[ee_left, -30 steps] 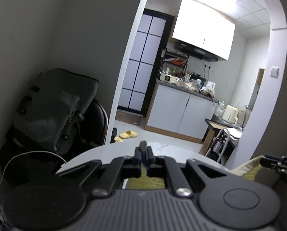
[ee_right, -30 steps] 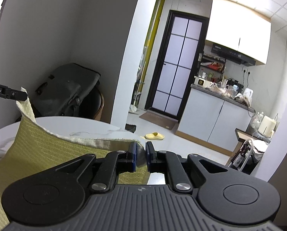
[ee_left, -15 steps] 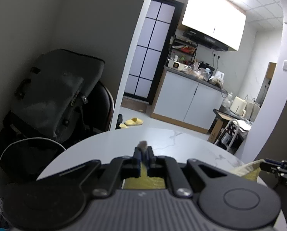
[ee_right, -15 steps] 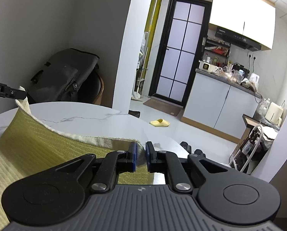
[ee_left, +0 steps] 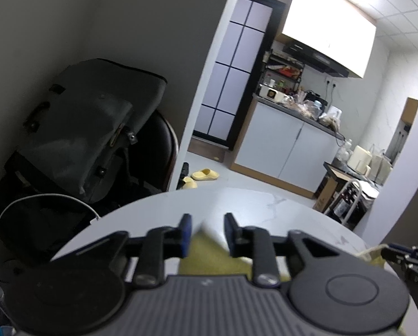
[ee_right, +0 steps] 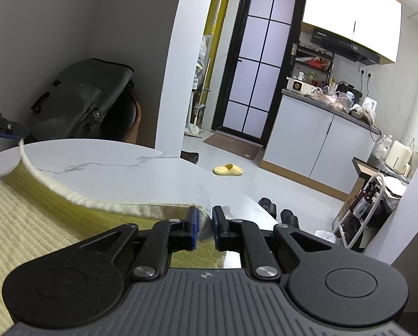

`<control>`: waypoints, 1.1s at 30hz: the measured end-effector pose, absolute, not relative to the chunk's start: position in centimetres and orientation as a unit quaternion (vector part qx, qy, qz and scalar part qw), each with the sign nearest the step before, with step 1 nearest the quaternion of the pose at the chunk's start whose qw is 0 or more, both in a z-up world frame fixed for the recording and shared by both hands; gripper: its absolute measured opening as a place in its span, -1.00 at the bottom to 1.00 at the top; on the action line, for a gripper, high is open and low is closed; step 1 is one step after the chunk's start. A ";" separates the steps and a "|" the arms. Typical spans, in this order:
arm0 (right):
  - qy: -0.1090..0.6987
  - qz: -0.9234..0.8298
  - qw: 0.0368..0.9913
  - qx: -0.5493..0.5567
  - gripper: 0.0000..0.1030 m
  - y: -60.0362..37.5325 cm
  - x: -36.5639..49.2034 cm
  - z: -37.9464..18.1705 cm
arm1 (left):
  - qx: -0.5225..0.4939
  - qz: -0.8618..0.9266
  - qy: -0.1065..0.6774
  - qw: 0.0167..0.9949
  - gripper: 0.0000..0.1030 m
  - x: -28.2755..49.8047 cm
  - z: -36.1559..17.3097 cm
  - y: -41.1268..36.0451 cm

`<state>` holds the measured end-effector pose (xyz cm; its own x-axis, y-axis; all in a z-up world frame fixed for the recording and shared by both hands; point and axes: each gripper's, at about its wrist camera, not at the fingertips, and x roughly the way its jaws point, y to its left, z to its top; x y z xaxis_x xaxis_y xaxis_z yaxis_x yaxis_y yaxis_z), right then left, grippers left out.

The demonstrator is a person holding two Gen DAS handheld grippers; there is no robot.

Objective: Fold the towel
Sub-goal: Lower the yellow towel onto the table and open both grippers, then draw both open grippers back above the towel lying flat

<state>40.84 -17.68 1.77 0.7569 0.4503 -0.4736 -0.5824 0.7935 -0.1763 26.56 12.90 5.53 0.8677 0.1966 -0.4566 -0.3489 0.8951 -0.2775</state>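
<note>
Towel (ee_right: 27,224), yellow-green with a pale hem, lies on the white marble table (ee_right: 111,162) with one edge lifted between your two grippers. That raised hem runs crosswise, from the left gripper (ee_left: 206,232) to the right gripper (ee_right: 203,224), so the fold line lies along the line joining your hands.

Left gripper: jaws stand wide apart; a towel corner rises loose in the gap, touching neither pad as far as the wrist view shows. Right gripper: jaws narrow, with the hem corner between the blue pads; whether the pads grip the cloth cannot be told, since a slight gap shows either side of it.

Bulk of the cloth lies flat on the table below and behind both sets of jaws, toward you; the bare marble lies ahead. Judged from this, you are at the release of a fold: the right hand is the one nearer to holding cloth. Beyond the table stand a dark bag (ee_left: 91,123) on a chair and the kitchen.
</note>
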 end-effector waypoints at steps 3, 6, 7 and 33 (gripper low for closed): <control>0.213 0.268 0.925 -0.162 -0.70 -17.3 41.4 1.3 | -0.174 0.153 0.211 0.950 -0.06 26.4 5.6 13.4; 0.211 0.256 0.929 -0.165 -0.50 -17.2 41.8 1.1 | -0.173 0.159 0.218 0.947 -0.06 26.2 5.3 13.9; 0.209 0.254 0.930 -0.166 -0.46 -17.1 41.9 1.1 | -0.171 0.159 0.221 0.947 -0.06 26.0 5.2 14.0; 0.191 0.252 0.933 -0.172 -0.33 -17.9 40.2 3.3 | -0.146 0.130 0.242 0.950 -0.10 24.8 3.8 12.8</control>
<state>40.18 -17.95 3.31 0.8004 0.4042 -0.4426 -0.5357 0.8137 -0.2256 24.84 12.78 3.78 0.8486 0.1765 -0.4987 -0.3180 0.9235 -0.2143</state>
